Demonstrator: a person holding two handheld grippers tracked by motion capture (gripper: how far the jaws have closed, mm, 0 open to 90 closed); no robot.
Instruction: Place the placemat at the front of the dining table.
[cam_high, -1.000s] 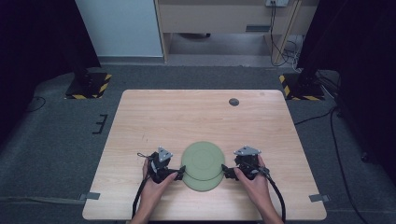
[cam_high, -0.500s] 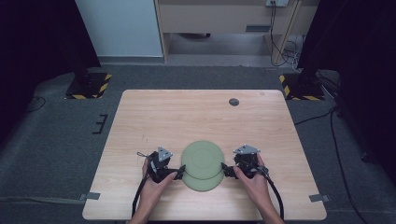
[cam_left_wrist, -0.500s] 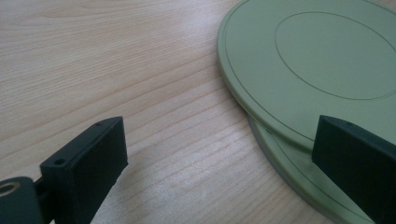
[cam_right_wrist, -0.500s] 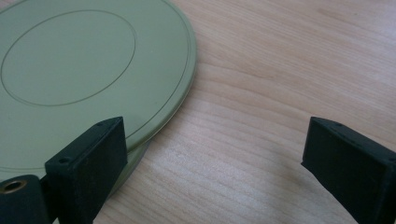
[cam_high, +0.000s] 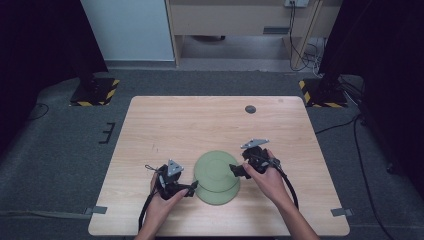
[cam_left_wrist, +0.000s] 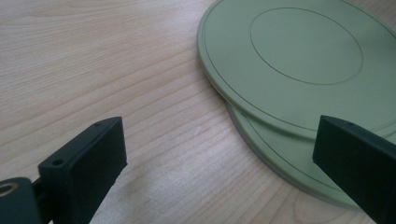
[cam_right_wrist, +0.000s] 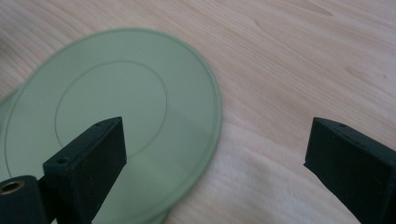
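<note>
- Two green plates lie near the front edge of the tabletop (cam_high: 170, 120), about midway along it: the upper plate (cam_high: 216, 167) is shifted off the lower plate (cam_high: 220, 195), overlapping most of it.
- The left gripper (cam_high: 192, 187) sits just beside the plates' left rim, jaws spread wide, holding nothing.
- The right gripper (cam_high: 235, 170) is over the upper plate's right rim, jaws wide apart, gripping nothing.
</note>
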